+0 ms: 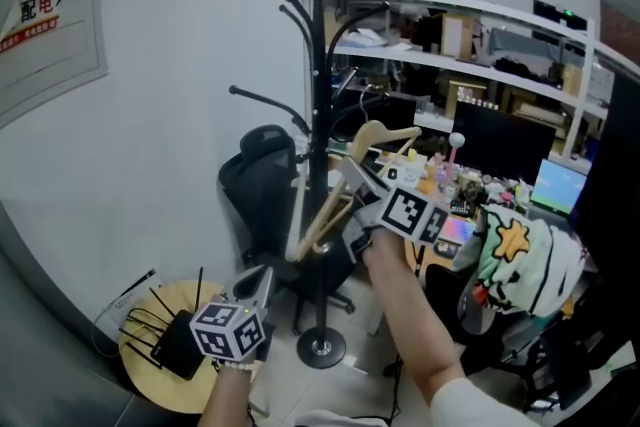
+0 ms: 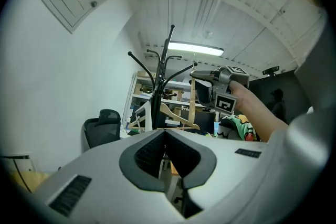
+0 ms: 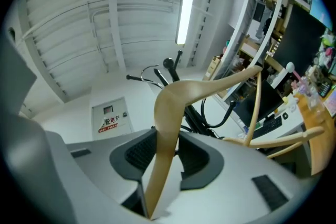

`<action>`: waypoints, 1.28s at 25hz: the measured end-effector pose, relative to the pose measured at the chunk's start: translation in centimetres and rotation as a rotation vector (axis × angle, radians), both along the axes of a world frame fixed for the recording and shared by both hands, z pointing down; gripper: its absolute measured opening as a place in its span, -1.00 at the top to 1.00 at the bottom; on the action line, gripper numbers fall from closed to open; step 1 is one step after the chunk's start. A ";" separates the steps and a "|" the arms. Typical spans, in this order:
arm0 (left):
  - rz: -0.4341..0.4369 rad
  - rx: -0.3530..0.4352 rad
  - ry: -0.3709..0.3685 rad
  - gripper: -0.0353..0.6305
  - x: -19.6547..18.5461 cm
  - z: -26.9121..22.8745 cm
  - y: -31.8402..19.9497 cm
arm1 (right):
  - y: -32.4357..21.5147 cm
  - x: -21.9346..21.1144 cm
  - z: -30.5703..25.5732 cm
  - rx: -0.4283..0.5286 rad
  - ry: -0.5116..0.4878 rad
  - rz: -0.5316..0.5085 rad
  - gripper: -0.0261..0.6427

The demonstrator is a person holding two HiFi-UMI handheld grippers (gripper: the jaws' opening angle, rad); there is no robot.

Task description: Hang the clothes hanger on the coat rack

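1. Currently right gripper [image 3: 168, 139] is clamped on one arm of pale wooden clothes hanger [image 3: 181, 93], holding it tilted just beside tall black metal coat rack [image 1: 317, 85], likely to reach a branch; not hung yet.
2. Left gripper [image 2: 166, 136] sits low, jaws together, empty, out of the way.

- The left grey two-jaw gripper [image 2: 165, 134] is held low on the person's left and points upward. Its dark-padded jaws are pressed together with nothing between them.
- The right grey two-jaw gripper [image 3: 166, 139] is raised higher and further forward. Its jaws clamp one arm of a pale wooden clothes hanger [image 3: 176, 99].
- The bare right forearm [image 1: 412, 307] reaches up and forward behind it.
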State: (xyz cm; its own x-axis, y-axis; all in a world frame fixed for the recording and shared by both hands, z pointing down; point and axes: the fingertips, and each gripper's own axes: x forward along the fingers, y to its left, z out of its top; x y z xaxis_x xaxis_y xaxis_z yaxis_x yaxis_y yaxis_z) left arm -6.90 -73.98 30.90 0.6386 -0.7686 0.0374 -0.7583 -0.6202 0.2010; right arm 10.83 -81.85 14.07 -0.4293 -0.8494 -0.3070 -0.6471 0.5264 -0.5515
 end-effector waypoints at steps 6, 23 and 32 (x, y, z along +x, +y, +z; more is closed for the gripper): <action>0.010 -0.007 0.002 0.93 -0.8 0.2 -1.0 | -2.8 0.9 0.7 -0.052 -0.072 0.014 0.50; 0.011 -0.048 0.020 0.93 -2.8 2.5 -1.5 | -7.3 -0.4 6.1 -0.179 -0.111 0.049 0.50; -0.026 -0.064 0.044 0.93 -4.6 3.1 -1.9 | -10.0 -1.9 8.4 -0.238 -0.041 0.056 0.50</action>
